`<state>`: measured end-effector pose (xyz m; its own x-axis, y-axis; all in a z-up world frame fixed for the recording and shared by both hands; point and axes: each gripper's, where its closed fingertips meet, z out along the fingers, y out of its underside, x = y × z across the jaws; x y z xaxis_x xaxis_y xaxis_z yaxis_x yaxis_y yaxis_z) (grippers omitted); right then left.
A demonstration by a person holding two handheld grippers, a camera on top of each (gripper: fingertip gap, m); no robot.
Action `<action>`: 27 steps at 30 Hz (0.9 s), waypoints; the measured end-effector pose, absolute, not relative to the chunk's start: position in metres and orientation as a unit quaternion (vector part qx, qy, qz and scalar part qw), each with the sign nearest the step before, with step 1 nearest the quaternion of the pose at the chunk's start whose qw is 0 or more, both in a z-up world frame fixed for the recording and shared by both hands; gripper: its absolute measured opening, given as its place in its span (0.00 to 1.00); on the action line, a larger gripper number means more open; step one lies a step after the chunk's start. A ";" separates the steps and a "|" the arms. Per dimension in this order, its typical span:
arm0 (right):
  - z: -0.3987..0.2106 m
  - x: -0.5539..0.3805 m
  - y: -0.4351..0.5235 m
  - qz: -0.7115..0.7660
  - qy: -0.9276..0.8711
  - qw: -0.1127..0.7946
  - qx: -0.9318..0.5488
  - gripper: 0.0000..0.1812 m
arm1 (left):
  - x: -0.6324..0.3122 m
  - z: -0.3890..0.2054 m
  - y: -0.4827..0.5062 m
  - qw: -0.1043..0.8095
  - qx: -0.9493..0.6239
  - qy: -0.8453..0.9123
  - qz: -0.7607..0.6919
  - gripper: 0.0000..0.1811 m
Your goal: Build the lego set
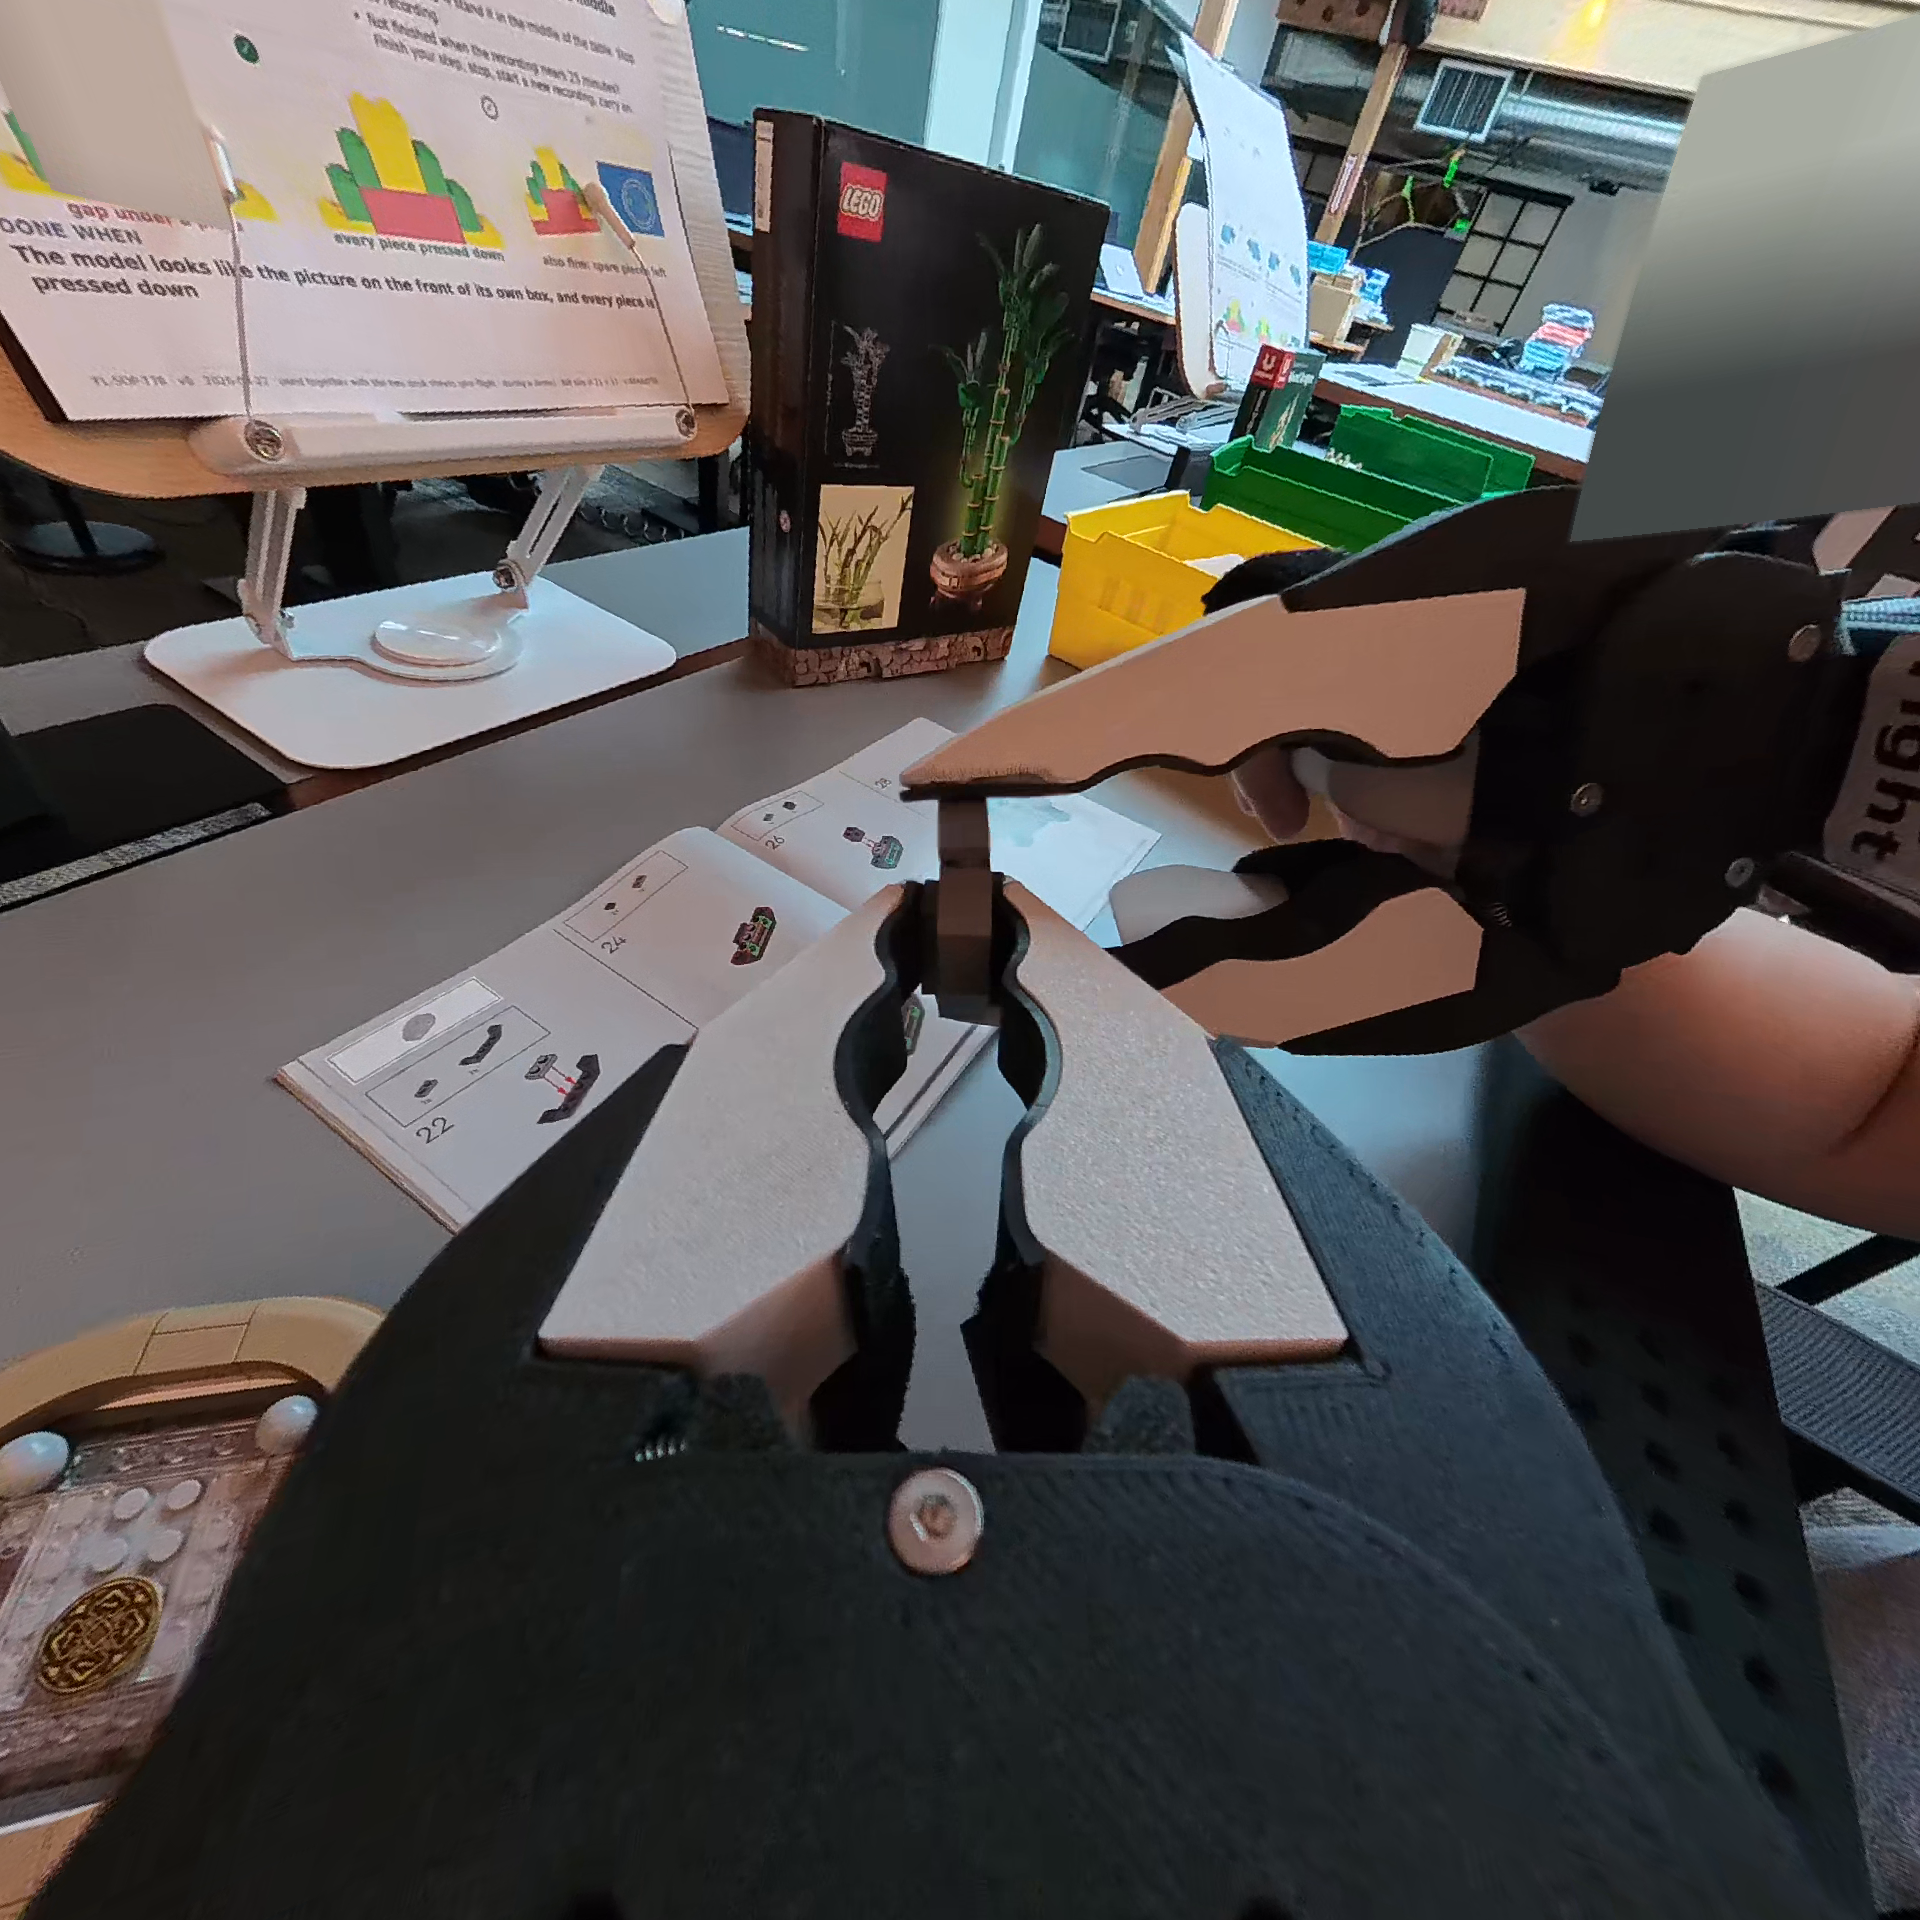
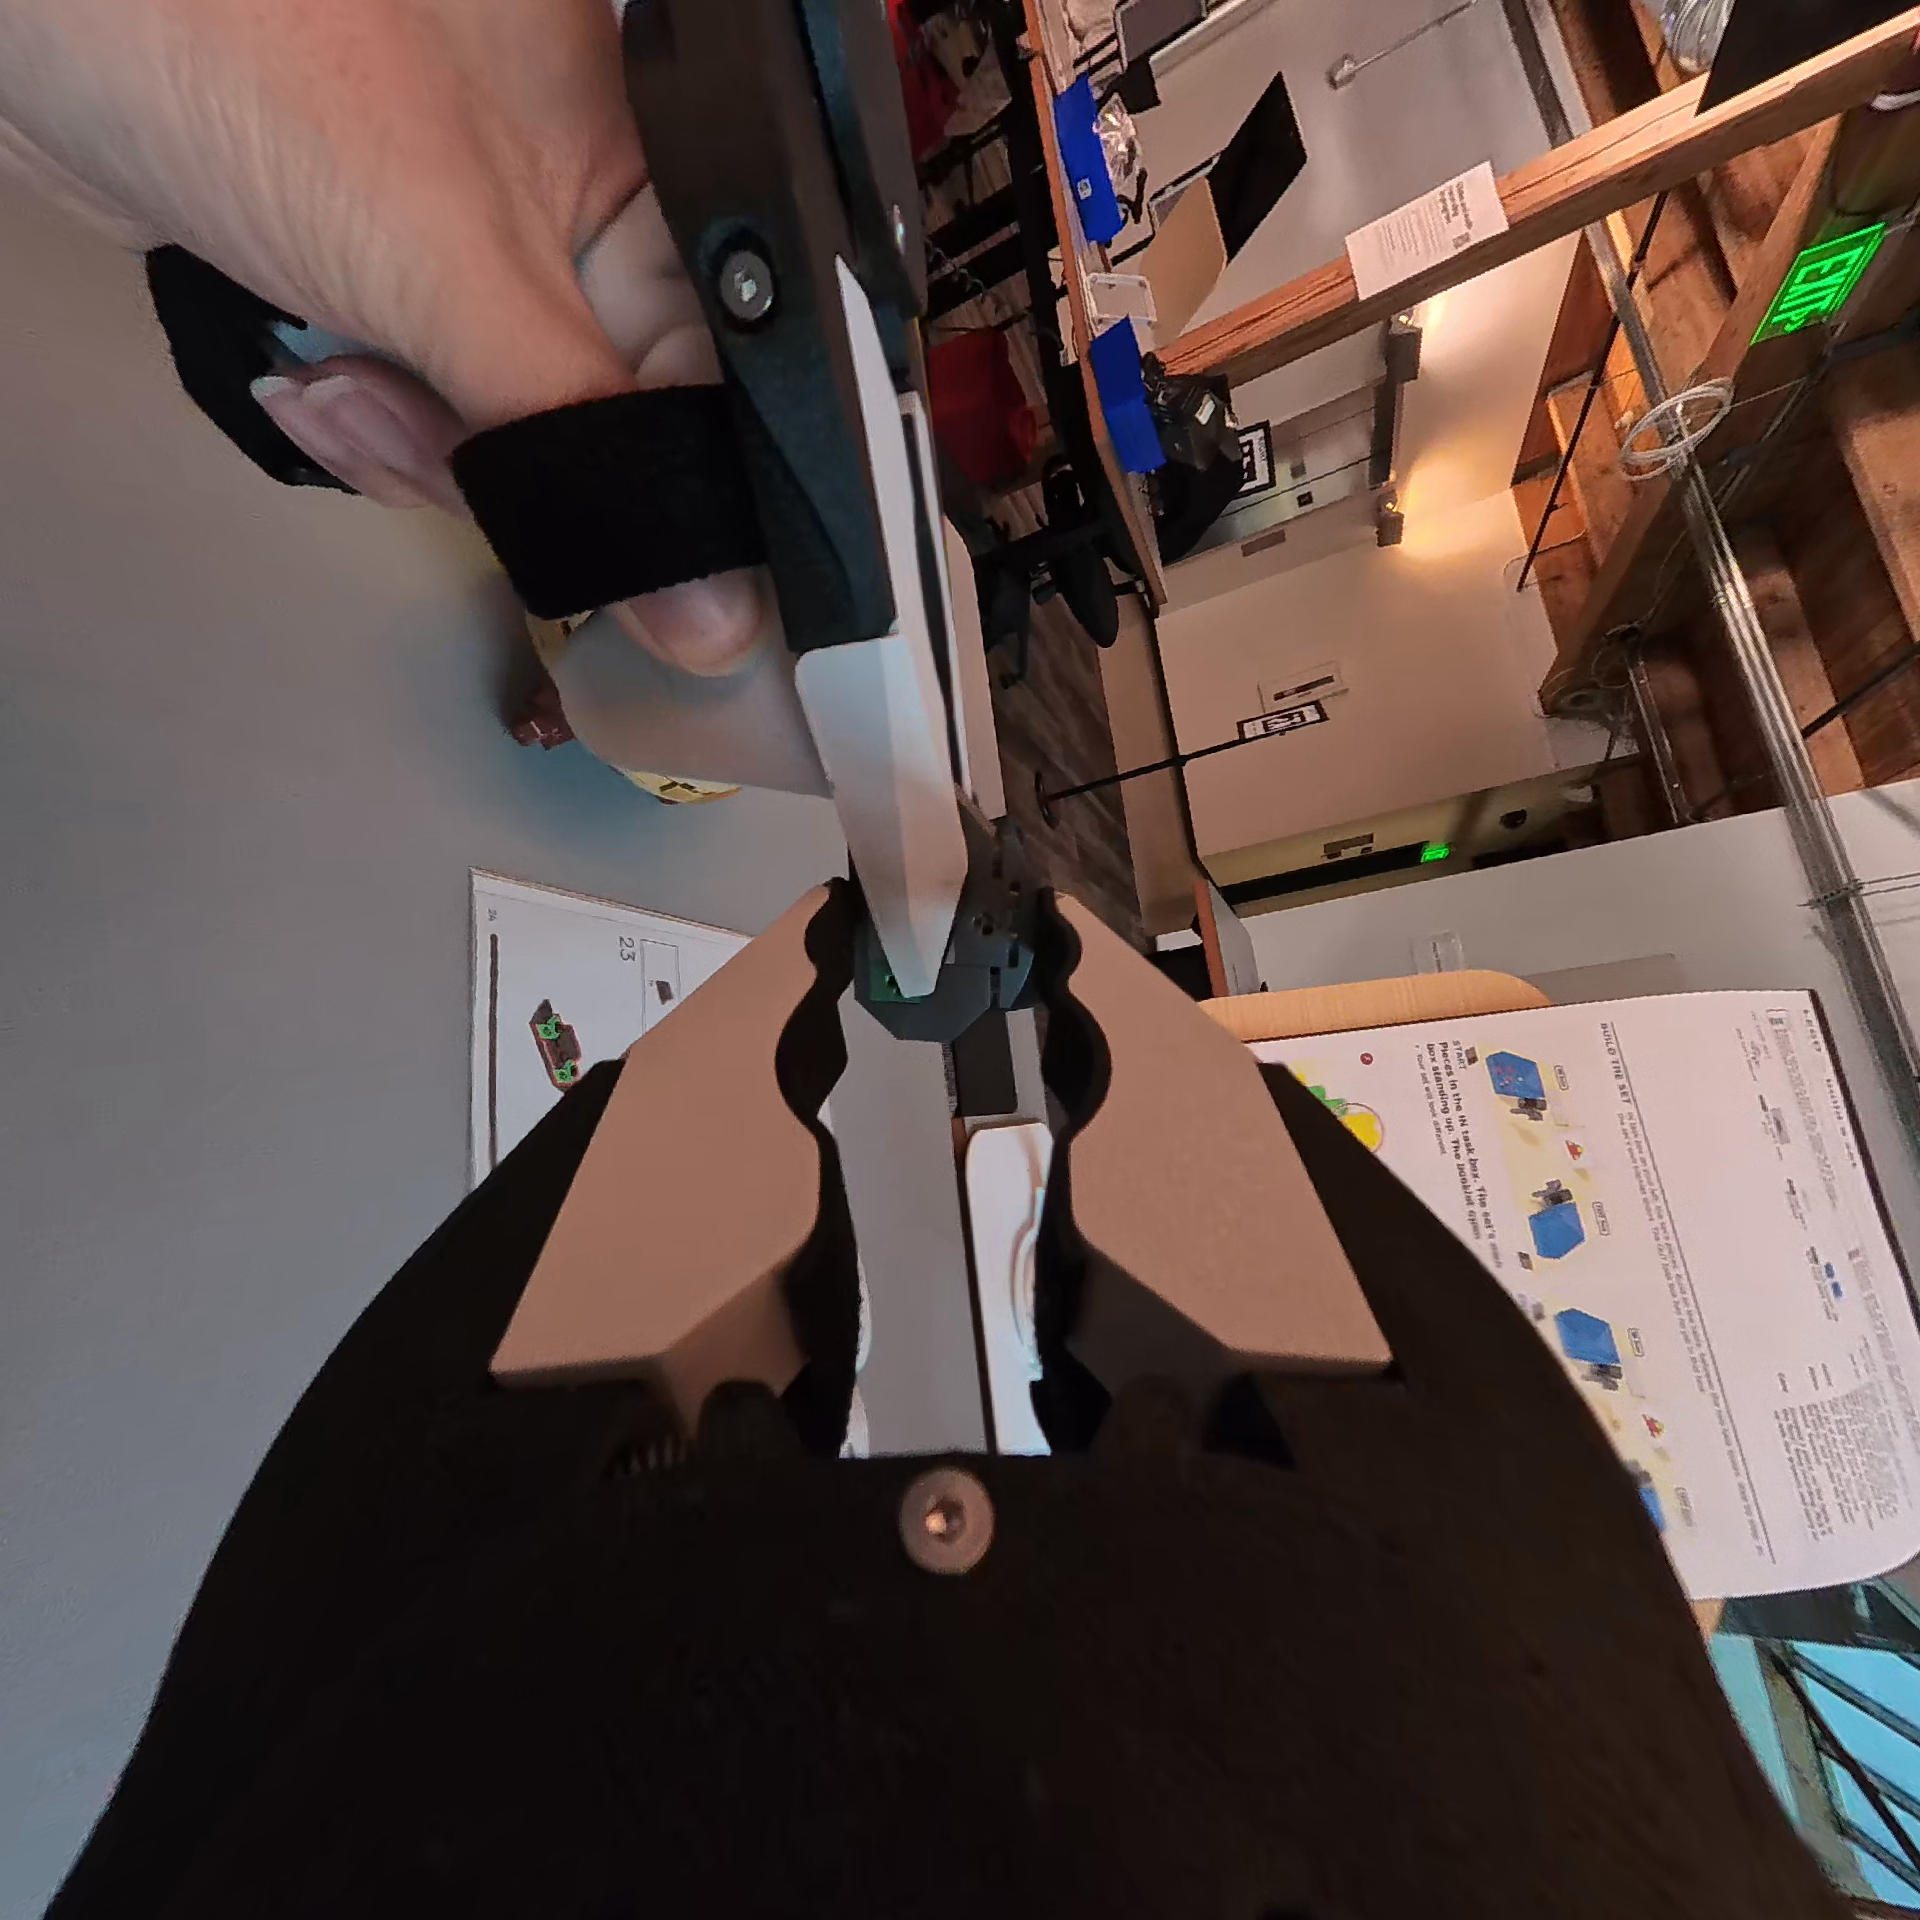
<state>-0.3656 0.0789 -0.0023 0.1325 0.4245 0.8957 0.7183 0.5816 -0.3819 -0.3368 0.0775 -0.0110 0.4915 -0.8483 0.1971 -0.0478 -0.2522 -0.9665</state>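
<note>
My left gripper [image 1: 961, 920] is shut on a small dark brown lego assembly [image 1: 964, 940] and holds it above the open instruction booklet [image 1: 582, 997]. My right gripper [image 1: 1013, 862] comes in from the right. Its upper finger [image 1: 1195, 686] rests its tip on the top piece of the assembly, and its lower finger sits behind my left finger. In the right wrist view my right gripper [image 2: 945, 909] closes around the assembly [image 2: 930, 1023], which shows dark grey with a green stud. The left gripper's fingertips [image 2: 904, 914] pinch it from above.
A black lego box [image 1: 914, 416] stands behind the booklet. Yellow [image 1: 1143, 582] and green [image 1: 1371, 468] bins sit at the right. A white stand holds an instruction sheet [image 1: 364, 208] at the back left. A tan round built base [image 1: 125, 1507] lies at the near left. My left and right fingertips are right by each other.
</note>
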 end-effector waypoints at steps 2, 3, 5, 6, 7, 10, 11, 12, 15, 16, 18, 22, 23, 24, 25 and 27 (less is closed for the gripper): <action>-0.001 -0.366 0.078 -0.126 -0.647 0.612 -0.437 0.18 | -0.337 -0.009 0.077 0.523 -0.689 0.328 -0.380 0.05; 0.000 -0.366 0.078 -0.127 -0.646 0.613 -0.437 0.18 | -0.337 -0.009 0.077 0.526 -0.688 0.330 -0.376 0.05; 0.001 -0.366 0.077 -0.133 -0.644 0.617 -0.432 0.18 | -0.338 -0.008 0.076 0.528 -0.686 0.331 -0.375 0.05; 0.001 -0.367 0.077 -0.134 -0.645 0.618 -0.430 0.18 | -0.338 -0.008 0.076 0.529 -0.685 0.332 -0.375 0.05; 0.000 -0.367 0.077 -0.134 -0.646 0.616 -0.431 0.18 | -0.338 -0.008 0.076 0.528 -0.684 0.334 -0.375 0.05; -0.001 -0.366 0.078 -0.130 -0.648 0.614 -0.431 0.18 | -0.337 -0.009 0.076 0.527 -0.680 0.332 -0.388 0.05; -0.002 -0.365 0.079 -0.125 -0.649 0.610 -0.437 0.18 | -0.336 -0.010 0.077 0.527 -0.679 0.331 -0.390 0.05; -0.002 -0.365 0.079 -0.118 -0.649 0.608 -0.441 0.18 | -0.335 -0.010 0.077 0.528 -0.677 0.332 -0.391 0.05; -0.005 -0.358 0.083 -0.109 -0.652 0.591 -0.464 0.18 | -0.336 -0.008 0.076 0.533 -0.669 0.334 -0.395 0.07; -0.008 -0.355 0.085 -0.101 -0.653 0.579 -0.478 0.18 | -0.337 -0.005 0.074 0.538 -0.661 0.339 -0.398 0.11; -0.007 -0.348 0.087 -0.075 -0.648 0.572 -0.497 0.18 | -0.342 0.002 0.071 0.555 -0.641 0.361 -0.389 0.18; -0.004 -0.341 0.078 -0.011 -0.659 0.552 -0.510 0.18 | -0.351 0.005 0.065 0.610 -0.598 0.419 -0.308 0.26; -0.005 -0.341 0.073 0.002 -0.669 0.544 -0.507 0.18 | -0.349 0.007 0.061 0.623 -0.581 0.436 -0.290 0.26; -0.006 -0.341 0.069 0.012 -0.675 0.534 -0.508 0.18 | -0.346 0.008 0.056 0.635 -0.565 0.455 -0.265 0.27; -0.008 -0.340 0.066 0.019 -0.681 0.526 -0.509 0.18 | -0.344 0.007 0.052 0.646 -0.549 0.477 -0.232 0.28; -0.011 -0.338 0.060 0.035 -0.693 0.509 -0.510 0.18 | -0.337 0.002 0.044 0.653 -0.522 0.519 -0.178 0.27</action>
